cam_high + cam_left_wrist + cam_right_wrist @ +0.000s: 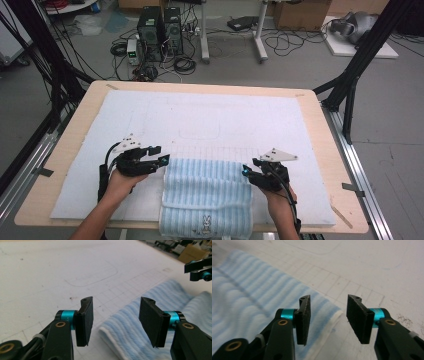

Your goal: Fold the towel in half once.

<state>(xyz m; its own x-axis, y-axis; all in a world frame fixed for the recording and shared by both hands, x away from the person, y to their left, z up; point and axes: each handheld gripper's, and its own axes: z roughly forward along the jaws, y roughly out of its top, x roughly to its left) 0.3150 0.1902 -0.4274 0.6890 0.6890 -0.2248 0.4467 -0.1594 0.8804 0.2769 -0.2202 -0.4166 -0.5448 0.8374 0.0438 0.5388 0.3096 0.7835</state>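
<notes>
A blue-and-white striped towel (207, 192) lies folded on the white mat near the table's front edge, a small rabbit figure on its front hem. My left gripper (159, 155) hovers at the towel's far left corner, open; in the left gripper view the towel's (140, 327) corner lies between and below the pads (85, 320) of that gripper (115, 322). My right gripper (246, 171) is at the towel's right edge, open; in the right gripper view the towel's (257, 295) corner sits under the gap of that gripper (328, 317). Nothing is held.
A white mat (200, 120) with faint drawn outlines and a grid covers most of the wooden table (320, 125). Black frame posts stand at both sides. Computers and cables sit on the floor beyond the far edge. The right gripper (200, 270) shows in the left gripper view.
</notes>
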